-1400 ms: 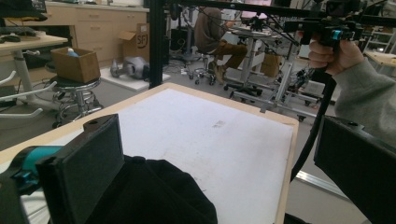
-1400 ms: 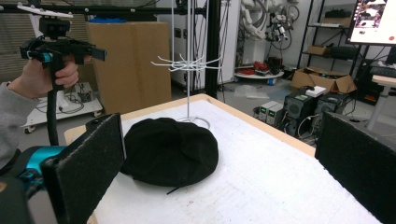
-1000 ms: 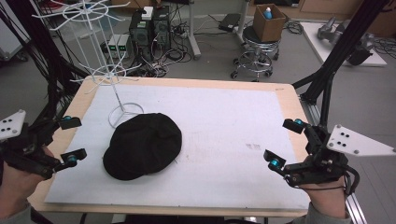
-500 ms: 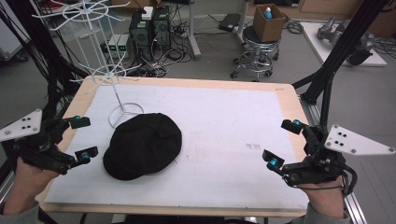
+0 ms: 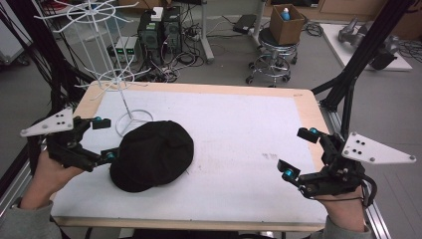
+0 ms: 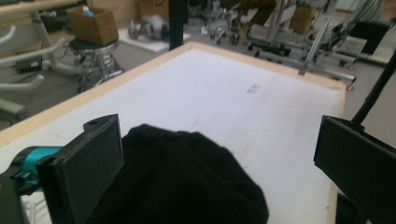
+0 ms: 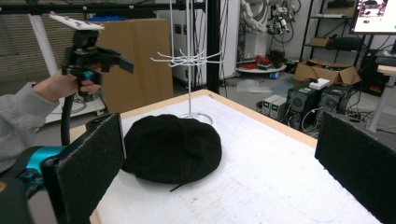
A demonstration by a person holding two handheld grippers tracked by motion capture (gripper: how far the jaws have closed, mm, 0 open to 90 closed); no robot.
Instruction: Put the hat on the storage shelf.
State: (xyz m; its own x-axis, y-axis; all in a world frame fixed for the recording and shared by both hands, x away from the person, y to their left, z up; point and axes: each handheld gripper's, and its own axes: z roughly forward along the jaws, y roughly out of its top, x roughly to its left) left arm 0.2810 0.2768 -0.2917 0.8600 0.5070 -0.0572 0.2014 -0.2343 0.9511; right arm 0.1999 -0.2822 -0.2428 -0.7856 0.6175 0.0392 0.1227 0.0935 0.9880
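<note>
Your left gripper (image 5: 103, 138) has moved in from the left edge of the high view over the last second and now sits right at the left rim of the black cap (image 5: 152, 155), jaws spread wide with the lower tip just about touching the fabric. In the left gripper view the cap (image 6: 182, 182) fills the lower middle between the two black jaws, so you look lined up to close on its edge. Your right gripper (image 5: 298, 153) has stayed at the lower right of the high view, also wide open and holding nothing, well apart from the cap. The cap lies flat on the white table (image 5: 239, 129), left of centre. Mind the white wire rack (image 5: 117, 82): its round base touches or sits just behind the cap's upper left edge, so a lift toward it could snag
</note>
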